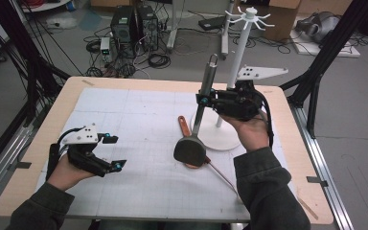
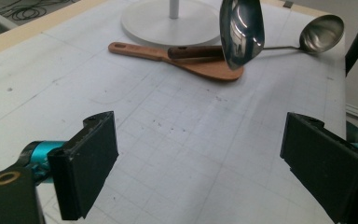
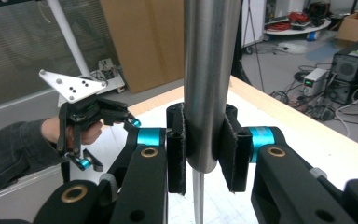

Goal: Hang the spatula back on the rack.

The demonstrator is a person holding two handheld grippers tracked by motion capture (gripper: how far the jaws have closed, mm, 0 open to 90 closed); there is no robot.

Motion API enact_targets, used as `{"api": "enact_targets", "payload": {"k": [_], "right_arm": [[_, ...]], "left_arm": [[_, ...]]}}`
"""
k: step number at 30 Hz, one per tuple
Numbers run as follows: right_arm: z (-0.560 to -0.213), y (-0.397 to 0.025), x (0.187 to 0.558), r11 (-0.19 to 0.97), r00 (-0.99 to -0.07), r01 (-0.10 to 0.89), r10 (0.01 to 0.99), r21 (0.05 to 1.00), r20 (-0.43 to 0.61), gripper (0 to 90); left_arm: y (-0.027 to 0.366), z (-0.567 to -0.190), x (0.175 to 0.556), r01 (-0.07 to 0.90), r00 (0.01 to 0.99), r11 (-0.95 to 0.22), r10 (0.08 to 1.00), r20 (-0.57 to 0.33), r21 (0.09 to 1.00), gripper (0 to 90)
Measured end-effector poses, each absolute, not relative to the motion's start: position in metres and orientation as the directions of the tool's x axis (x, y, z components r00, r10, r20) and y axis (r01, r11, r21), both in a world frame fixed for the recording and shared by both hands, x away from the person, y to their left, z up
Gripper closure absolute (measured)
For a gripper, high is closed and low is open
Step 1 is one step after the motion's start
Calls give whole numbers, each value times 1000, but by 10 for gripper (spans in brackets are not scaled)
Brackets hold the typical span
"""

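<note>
Clearly, we held a steel spoon upright in the right claw.

Our right claw, right of centre in the high view, clamped the spoon by its handle, bowl hanging just above the wooden spatula at mid-counter. Our left claw hovered at lower left, jaws spread wide and empty.

Steel spoon: silver handle, mirror-bright bowl, dark from above. Right gripper: black jaws, teal collars, brass-coloured rivets. Left gripper: black, teal tips, pale grey top plate. Spatula: orange-brown wood. Ladle: shiny silver with dark brown handle. Stand: white. Mat: white with faint grey grid. Table: light tan wood. Sleeves: dark grey-green.
</note>
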State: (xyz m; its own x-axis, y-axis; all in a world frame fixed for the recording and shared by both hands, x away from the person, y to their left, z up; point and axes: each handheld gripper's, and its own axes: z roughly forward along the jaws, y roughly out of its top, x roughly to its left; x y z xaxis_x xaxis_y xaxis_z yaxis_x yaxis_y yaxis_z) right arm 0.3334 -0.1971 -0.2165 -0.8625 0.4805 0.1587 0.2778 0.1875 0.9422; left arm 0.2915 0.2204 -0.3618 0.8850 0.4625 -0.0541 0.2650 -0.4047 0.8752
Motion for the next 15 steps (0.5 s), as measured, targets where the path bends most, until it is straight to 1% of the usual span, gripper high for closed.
{"api": "enact_targets", "payload": {"k": [5,10,15], "right_arm": [[-209,-203,338,199,-855,278,497,940,148,751],[-198,-208,346,209,-850,270,510,940,131,750],[-188,-216,355,203,-840,271,526,941,129,751]], "left_arm": [[223,-365,292,284,876,-398,477,-67,872,97],[224,-367,293,291,869,-399,490,-66,870,63],[225,-367,293,288,870,-396,489,-64,872,61]]}}
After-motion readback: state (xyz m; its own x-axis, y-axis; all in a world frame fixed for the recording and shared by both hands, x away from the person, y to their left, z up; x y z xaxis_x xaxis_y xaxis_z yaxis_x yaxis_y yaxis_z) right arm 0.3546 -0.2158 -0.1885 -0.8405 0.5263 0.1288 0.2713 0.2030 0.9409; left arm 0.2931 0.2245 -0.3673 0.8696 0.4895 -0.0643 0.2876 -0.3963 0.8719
